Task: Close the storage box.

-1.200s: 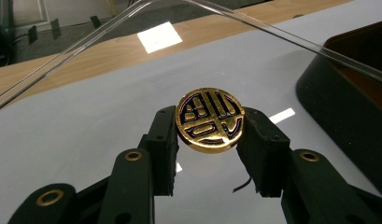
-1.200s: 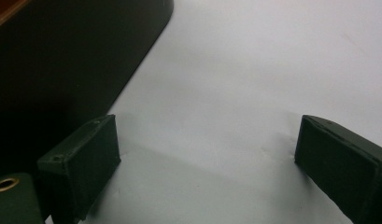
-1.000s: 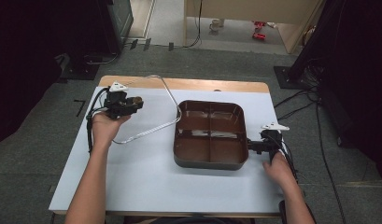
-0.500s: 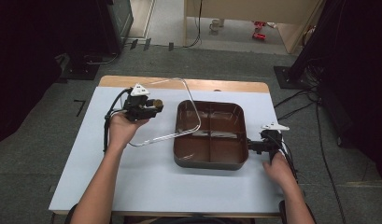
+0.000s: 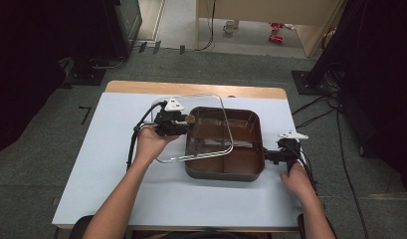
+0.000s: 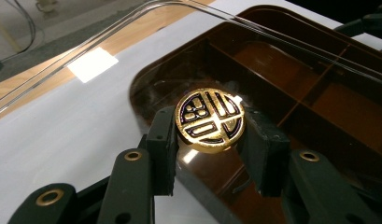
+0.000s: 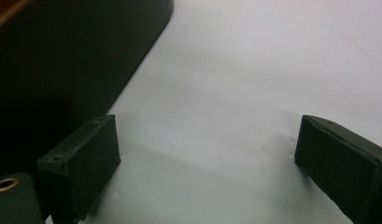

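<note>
My right gripper (image 5: 268, 156) too small in high view to read finger gap. Tray (image 7: 62, 60) cut off by frame edge in right gripper view, interior unseen. Clear lid (image 6: 146, 18) runs past frame edge; my fingers (image 6: 161, 140) hide gold knob (image 6: 210, 120) sides.

Clear lid (image 5: 196, 130), gold knob (image 6: 209, 121) with dark lattice emblem; brown tray (image 5: 241, 149); white table (image 5: 101, 164).

Clear rectangular plastic lid with rounded corners (image 5: 191, 128), fitted with a round gold knob bearing a dark cut-out emblem (image 6: 210, 120); carried by that knob, roughly level, overlapping the left half of the tray and jutting past its left wall. Dark brown rectangular plastic tray with rounded corners and inner dividers forming several compartments (image 5: 251, 124); upright, open, beneath the lid's right part.
</note>
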Tool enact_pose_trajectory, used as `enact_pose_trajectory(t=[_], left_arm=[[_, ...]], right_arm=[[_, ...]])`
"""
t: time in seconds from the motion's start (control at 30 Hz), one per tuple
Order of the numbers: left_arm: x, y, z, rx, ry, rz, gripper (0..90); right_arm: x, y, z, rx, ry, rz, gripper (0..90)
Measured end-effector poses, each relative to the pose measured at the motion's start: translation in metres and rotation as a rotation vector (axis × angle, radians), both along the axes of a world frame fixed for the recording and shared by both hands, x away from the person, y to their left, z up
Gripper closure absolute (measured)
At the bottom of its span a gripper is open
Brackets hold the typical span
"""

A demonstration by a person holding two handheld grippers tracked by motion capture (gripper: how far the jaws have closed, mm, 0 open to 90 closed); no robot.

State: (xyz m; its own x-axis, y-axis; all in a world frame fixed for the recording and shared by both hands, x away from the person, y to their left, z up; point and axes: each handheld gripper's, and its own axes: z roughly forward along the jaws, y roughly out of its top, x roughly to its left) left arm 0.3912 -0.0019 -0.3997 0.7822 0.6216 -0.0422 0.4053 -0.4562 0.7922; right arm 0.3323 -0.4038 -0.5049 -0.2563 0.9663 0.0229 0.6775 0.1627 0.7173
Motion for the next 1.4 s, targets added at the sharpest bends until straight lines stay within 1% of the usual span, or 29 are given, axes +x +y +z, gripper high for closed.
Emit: enact_pose_trajectory(t=[0.07,0.1,0.13,0.27,0.3,0.37,0.43,0.47,0.5,0.53,0.57,0.63,0.67,0.7,0.73,0.77,0.8,0.83,0.93,0.97,1.0,1.03,1.1,1.13,1.17,1.27,1.3,1.4], left_arm=[[-0.001,-0.006,-0.002,0.0,0.0,-0.015,59.4],[-0.001,-0.012,-0.003,0.003,-0.003,-0.027,59.4],[-0.001,-0.012,-0.003,0.003,-0.003,-0.027,59.4],[-0.002,-0.023,-0.005,0.004,0.002,-0.051,59.4],[-0.003,-0.029,-0.006,-0.001,0.008,-0.066,59.4],[-0.005,-0.036,-0.006,-0.002,0.005,-0.083,59.4],[-0.006,-0.044,-0.007,0.007,0.001,-0.097,59.5],[-0.006,-0.044,-0.007,0.007,0.001,-0.097,59.4],[-0.007,-0.053,-0.009,0.017,0.001,-0.115,59.4],[-0.007,-0.053,-0.009,0.017,0.001,-0.115,59.4],[-0.007,-0.061,-0.01,0.022,0.003,-0.137,59.4],[-0.007,-0.068,-0.011,0.03,0.003,-0.155,59.4],[-0.007,-0.068,-0.011,0.03,0.003,-0.155,59.4],[-0.007,-0.074,-0.012,0.024,0.008,-0.168,59.4],[-0.007,-0.074,-0.012,0.024,0.008,-0.168,59.4],[-0.006,-0.081,-0.014,0.02,0.018,-0.177,59.4],[-0.006,-0.081,-0.014,0.02,0.018,-0.177,59.4],[-0.006,-0.087,-0.017,0.031,0.021,-0.184,59.4],[-0.005,-0.091,-0.019,0.038,0.027,-0.186,59.4],[-0.005,-0.095,-0.022,0.04,0.04,-0.189,59.4],[-0.006,-0.097,-0.023,0.051,0.03,-0.188,59.4],[-0.006,-0.098,-0.023,0.06,0.029,-0.19,59.4],[-0.008,-0.1,-0.023,0.054,0.031,-0.192,59.4],[-0.008,-0.1,-0.023,0.054,0.031,-0.192,59.3],[-0.009,-0.103,-0.024,0.058,0.038,-0.202,59.3],[-0.01,-0.104,-0.025,0.059,0.037,-0.205,59.3],[-0.01,-0.105,-0.027,0.056,0.052,-0.209,59.1],[-0.01,-0.104,-0.027,0.053,0.06,-0.207,59.0]], right_arm=[[0.0,0.0,0.0,0.0,0.0,0.0,5.9],[0.0,0.0,0.0,0.0,0.0,0.0,5.9],[0.0,0.0,0.0,0.0,0.0,0.0,5.9],[0.0,0.0,0.0,0.0,0.0,0.001,5.9],[0.0,0.0,0.0,-0.001,-0.001,0.001,5.9],[0.0,0.0,0.0,-0.001,-0.001,0.002,5.9],[0.0,0.0,0.0,0.0,0.0,0.0,5.9],[0.0,0.0,0.0,0.0,0.0,0.0,5.9],[0.0,0.0,0.0,0.0,0.0,0.0,5.9],[0.0,0.0,0.0,0.0,0.0,0.0,5.9],[0.0,0.0,0.0,0.001,0.001,-0.001,5.9],[0.0,0.0,0.0,0.001,0.001,-0.001,5.9],[0.0,0.0,0.0,0.0,0.0,0.0,5.9],[0.0,0.0,0.0,0.001,0.0,0.0,5.9],[0.0,0.0,0.0,0.001,0.0,0.0,5.9],[0.0,0.0,0.0,0.001,-0.001,0.0,5.9],[0.0,0.0,0.0,0.001,-0.001,0.0,5.9],[0.0,0.0,0.0,0.0,0.0,0.0,5.9],[0.0,0.0,0.0,0.0,0.0,0.0,5.9],[0.0,0.0,0.0,0.0,0.0,0.0,5.9],[0.0,0.0,0.0,0.0,0.0,0.0,5.9],[0.0,0.0,0.0,0.0,0.0,0.0,5.9],[0.0,0.0,0.0,0.0,0.0,0.0,5.9],[0.0,0.0,0.0,0.0,0.0,0.0,5.9],[0.0,0.0,0.0,0.0,0.0,0.0,5.9],[0.0,0.0,0.0,0.001,0.001,-0.001,5.9],[0.0,0.0,0.0,0.001,0.0,-0.001,5.9],[0.0,0.0,0.0,0.001,0.0,-0.001,5.9]])
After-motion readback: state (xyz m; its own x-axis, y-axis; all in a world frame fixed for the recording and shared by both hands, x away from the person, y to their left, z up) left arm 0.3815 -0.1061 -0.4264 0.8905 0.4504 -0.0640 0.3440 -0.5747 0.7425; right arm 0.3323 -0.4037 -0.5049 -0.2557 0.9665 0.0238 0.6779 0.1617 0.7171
